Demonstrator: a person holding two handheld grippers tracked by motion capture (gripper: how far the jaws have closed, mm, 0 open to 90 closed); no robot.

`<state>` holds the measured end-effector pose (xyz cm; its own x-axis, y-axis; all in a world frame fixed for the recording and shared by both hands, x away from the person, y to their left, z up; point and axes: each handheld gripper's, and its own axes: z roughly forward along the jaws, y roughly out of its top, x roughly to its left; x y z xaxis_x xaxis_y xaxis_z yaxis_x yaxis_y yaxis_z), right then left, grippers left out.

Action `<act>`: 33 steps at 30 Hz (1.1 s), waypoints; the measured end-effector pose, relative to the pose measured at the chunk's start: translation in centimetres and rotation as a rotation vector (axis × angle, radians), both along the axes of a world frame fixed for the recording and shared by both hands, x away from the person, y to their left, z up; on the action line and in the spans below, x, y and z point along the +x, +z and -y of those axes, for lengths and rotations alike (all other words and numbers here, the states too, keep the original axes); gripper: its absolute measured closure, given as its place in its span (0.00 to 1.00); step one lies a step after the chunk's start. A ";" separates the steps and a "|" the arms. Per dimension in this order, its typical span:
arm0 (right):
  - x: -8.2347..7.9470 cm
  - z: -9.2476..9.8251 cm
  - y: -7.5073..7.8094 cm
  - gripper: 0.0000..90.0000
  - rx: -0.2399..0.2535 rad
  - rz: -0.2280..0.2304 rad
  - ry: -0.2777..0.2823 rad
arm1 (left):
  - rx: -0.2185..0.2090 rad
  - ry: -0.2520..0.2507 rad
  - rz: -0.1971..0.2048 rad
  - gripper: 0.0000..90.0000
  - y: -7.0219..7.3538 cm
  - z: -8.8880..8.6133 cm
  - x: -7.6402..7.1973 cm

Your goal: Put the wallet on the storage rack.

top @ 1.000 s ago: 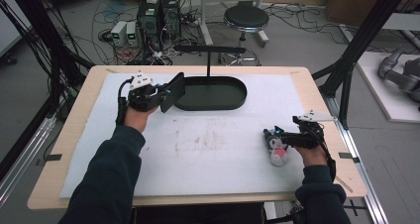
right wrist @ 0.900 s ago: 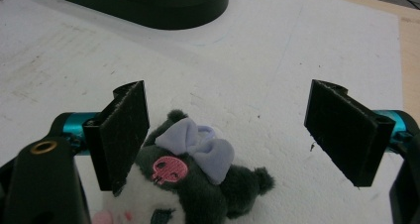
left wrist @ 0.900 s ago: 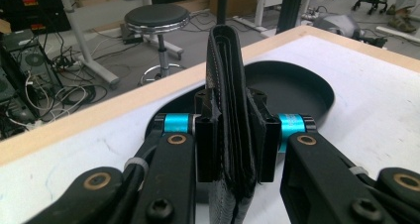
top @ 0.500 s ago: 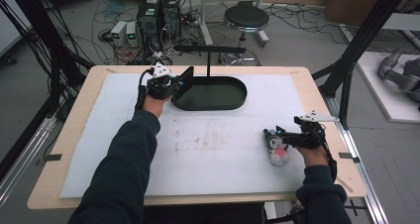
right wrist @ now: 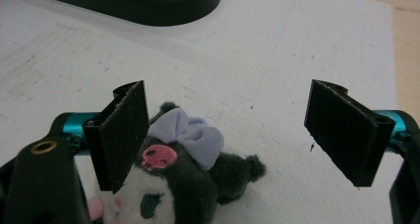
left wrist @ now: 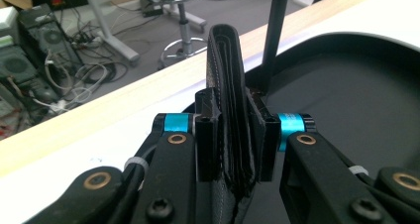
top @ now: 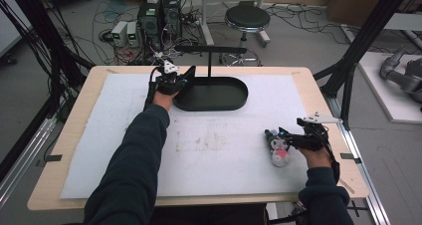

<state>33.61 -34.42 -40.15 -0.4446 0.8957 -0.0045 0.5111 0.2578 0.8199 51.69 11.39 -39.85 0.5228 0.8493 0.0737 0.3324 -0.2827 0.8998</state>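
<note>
Left gripper (top: 185, 80) far left on the table, at the left end of the black oval tray (top: 226, 99), jaws clamped on a folded black wallet (left wrist: 232, 110) held upright on edge, thin black post (left wrist: 274, 33) of the stand just beyond it. Right gripper (top: 275, 140) near right on the white mat (top: 214, 145), jaws spread wide and pressing nothing, a small plush toy (right wrist: 185, 184) with lilac bow lying between them, close against the left pad, well apart from the tray
</note>
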 end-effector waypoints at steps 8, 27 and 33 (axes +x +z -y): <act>-0.2 0.1 0.1 0.20 0.002 0.002 -0.001 | -0.101 -0.010 -0.097 0.58 0.1 0.1 -0.4; -0.5 0.0 0.5 0.20 0.005 0.015 0.004 | -0.044 -0.054 -0.174 0.57 -1.0 1.9 -2.1; -0.4 0.0 0.5 0.20 0.005 0.009 0.001 | -0.077 -0.057 -0.202 0.54 -1.4 2.1 -2.1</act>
<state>33.20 -34.45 -39.69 -0.4454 0.8953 -0.0044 0.5036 0.2545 0.8256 49.63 9.26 -41.27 0.5674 0.8172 -0.1015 0.4937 -0.2390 0.8361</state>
